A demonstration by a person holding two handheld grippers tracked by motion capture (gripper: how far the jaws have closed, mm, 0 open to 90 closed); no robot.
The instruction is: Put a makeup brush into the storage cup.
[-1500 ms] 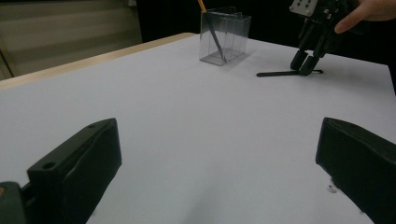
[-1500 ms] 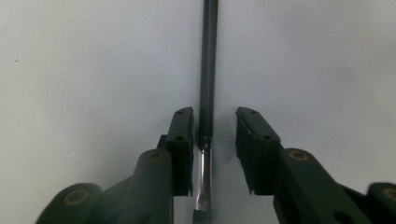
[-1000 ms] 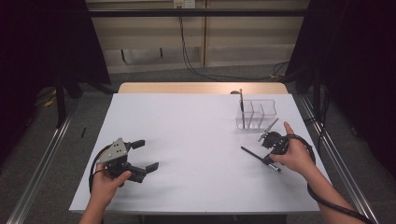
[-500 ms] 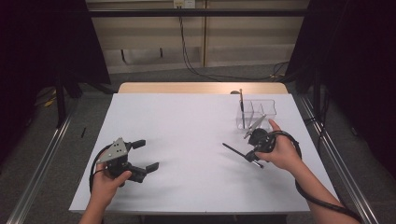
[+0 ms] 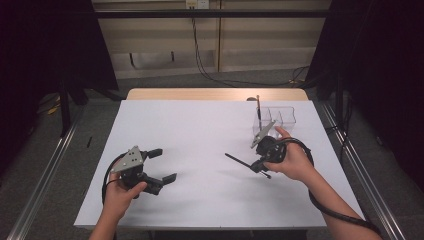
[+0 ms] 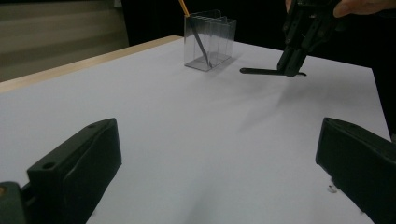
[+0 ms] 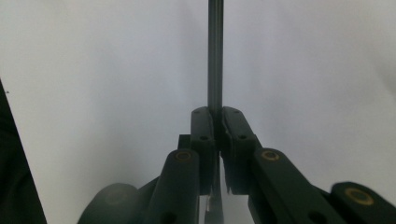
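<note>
The right tongs (image 5: pixel 261 166) are clamped on a thin, stiff, light pen (image 5: pixel 239 160) near one end; its tip points toward nine o'clock. The left tongs (image 5: pixel 165 165) gape wide, empty.

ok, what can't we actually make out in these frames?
- Dark pen: make and tip too small in the high view; in the right gripper view, the right gripper covers its rear end.
- Clear holder: contents beyond one pencil unclear in the left gripper view; the pencil's top is cut by the frame edge.
- Left gripper: in its own view both jaws are cut by the bottom edge.
</note>
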